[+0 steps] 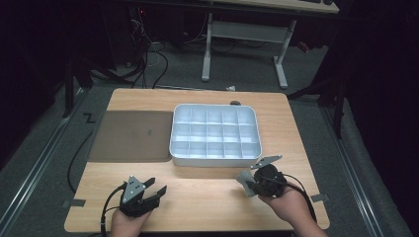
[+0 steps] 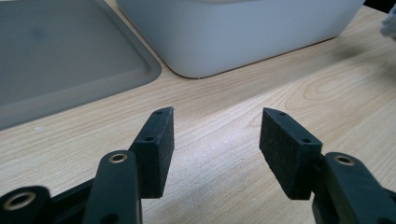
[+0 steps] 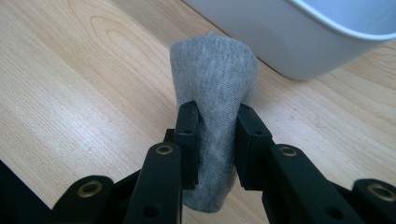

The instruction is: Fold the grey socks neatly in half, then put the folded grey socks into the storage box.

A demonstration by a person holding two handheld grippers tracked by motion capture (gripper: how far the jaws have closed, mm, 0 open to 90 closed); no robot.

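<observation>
A folded grey sock point(image 3: 212, 70) is pinched between the pads of my right gripper point(image 3: 218, 121), which is shut on it. In the high view that right gripper point(image 1: 251, 185) hovers near the table's front right with the sock point(image 1: 243, 178) sticking out to its left, just in front of the white compartment box point(image 1: 215, 160). At the front left of the table my left gripper point(image 1: 156, 186) is open, and between its fingers point(image 2: 217, 126) there is bare wood. The box's white wall point(image 2: 243, 32) stands a short way beyond it.
A flat grey lid point(image 1: 131, 136) lies left of the box, touching its side. The box's near wall point(image 3: 299, 32) is close behind the sock. The wooden table point(image 1: 197, 197) ends just behind both hands. A desk frame point(image 1: 244, 44) and cables stand on the floor beyond.
</observation>
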